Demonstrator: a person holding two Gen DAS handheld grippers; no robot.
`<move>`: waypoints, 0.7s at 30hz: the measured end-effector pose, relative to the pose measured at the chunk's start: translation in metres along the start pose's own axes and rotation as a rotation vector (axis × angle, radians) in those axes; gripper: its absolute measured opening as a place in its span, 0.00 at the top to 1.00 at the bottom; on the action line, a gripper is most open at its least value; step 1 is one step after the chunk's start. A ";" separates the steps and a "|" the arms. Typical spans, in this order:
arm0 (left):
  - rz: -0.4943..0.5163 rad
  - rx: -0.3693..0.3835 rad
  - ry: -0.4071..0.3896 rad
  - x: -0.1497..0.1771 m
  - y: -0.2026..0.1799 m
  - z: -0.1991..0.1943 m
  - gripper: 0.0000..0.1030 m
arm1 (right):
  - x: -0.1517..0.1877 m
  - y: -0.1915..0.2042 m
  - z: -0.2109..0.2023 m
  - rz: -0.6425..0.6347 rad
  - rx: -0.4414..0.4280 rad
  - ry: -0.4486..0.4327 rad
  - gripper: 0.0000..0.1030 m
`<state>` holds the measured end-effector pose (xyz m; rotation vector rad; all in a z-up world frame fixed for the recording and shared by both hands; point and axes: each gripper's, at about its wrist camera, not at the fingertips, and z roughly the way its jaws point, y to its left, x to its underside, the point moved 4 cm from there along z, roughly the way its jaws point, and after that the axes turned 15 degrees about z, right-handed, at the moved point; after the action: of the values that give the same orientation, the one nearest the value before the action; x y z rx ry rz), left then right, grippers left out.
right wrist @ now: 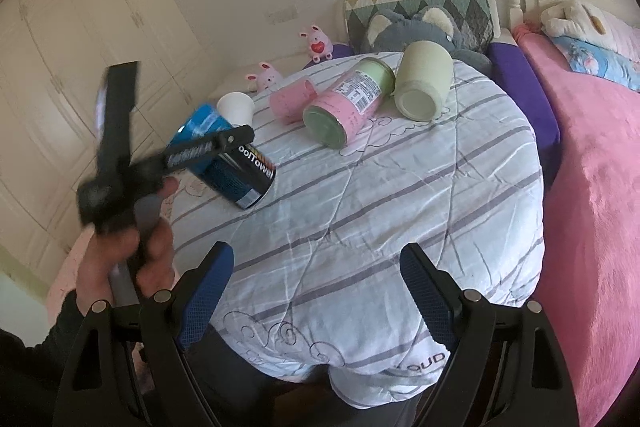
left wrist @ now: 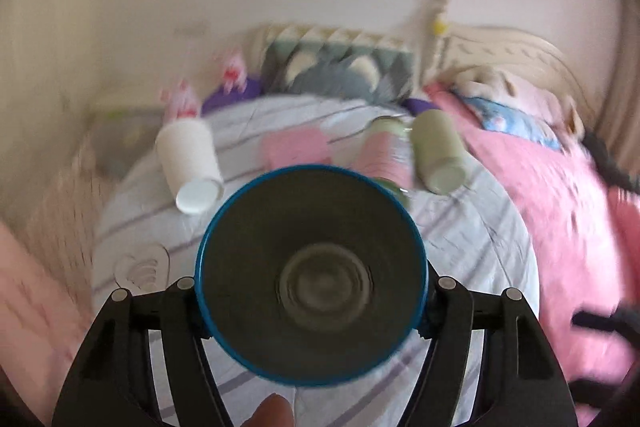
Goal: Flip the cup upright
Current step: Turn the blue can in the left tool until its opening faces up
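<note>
My left gripper (left wrist: 312,307) is shut on a blue cup (left wrist: 312,275); its open mouth faces the left wrist camera. In the right wrist view the same blue cup (right wrist: 232,163) is tilted, lifted off the striped quilt (right wrist: 380,207), with the left gripper (right wrist: 200,151) clamped across it. My right gripper (right wrist: 316,291) is open and empty, above the quilt's near part.
A white paper cup (right wrist: 236,109), a pink cup (right wrist: 290,103), a pink and green jar (right wrist: 348,103) and a pale green cup (right wrist: 422,79) lie on their sides at the far side. Plush toys and a pink blanket (right wrist: 592,187) are behind and right.
</note>
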<state>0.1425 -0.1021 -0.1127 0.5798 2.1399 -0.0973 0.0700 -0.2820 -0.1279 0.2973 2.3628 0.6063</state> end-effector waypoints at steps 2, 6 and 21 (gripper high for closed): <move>0.058 -0.004 -0.020 0.004 -0.007 -0.009 0.33 | 0.002 0.000 -0.005 0.006 0.003 -0.011 0.16; 0.101 -0.002 -0.028 -0.004 -0.013 -0.016 0.33 | 0.007 -0.002 -0.014 0.023 0.018 -0.028 0.16; 0.130 0.031 0.035 0.028 -0.029 -0.002 0.34 | 0.012 0.001 -0.028 0.021 0.041 -0.054 0.16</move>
<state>0.1143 -0.1172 -0.1373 0.7427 2.1313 -0.0489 0.0427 -0.2861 -0.1152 0.3531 2.3249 0.5528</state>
